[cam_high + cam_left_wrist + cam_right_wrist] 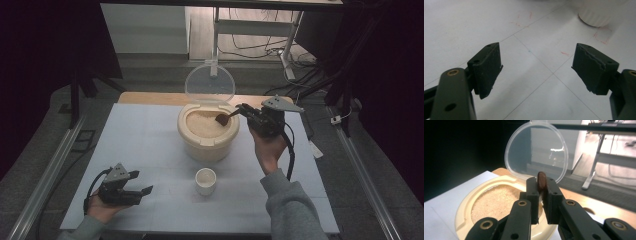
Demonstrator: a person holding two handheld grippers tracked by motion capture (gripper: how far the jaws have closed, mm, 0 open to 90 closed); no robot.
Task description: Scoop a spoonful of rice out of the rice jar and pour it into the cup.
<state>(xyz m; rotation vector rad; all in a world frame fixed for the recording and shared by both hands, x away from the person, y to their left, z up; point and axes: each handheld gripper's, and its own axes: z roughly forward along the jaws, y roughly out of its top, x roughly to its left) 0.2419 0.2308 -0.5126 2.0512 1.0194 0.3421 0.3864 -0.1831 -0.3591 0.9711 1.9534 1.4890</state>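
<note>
A cream bin full of pale grain stands mid-table with its clear lid raised upright. My right gripper is shut on the handle of a brown wooden spoon, whose bowl hangs over the grain at the bin's right side. In the right gripper view the spoon handle is pinched between the jaws of that gripper, above the grain and in front of the lid. A small white cup stands before the bin. My left gripper rests open and empty at the front left.
The white table mat has bare room left of the bin. In the left gripper view the open gripper hovers over the gridded mat, the white cup beyond at upper right. Metal rails flank the table, with desk legs and cables behind.
</note>
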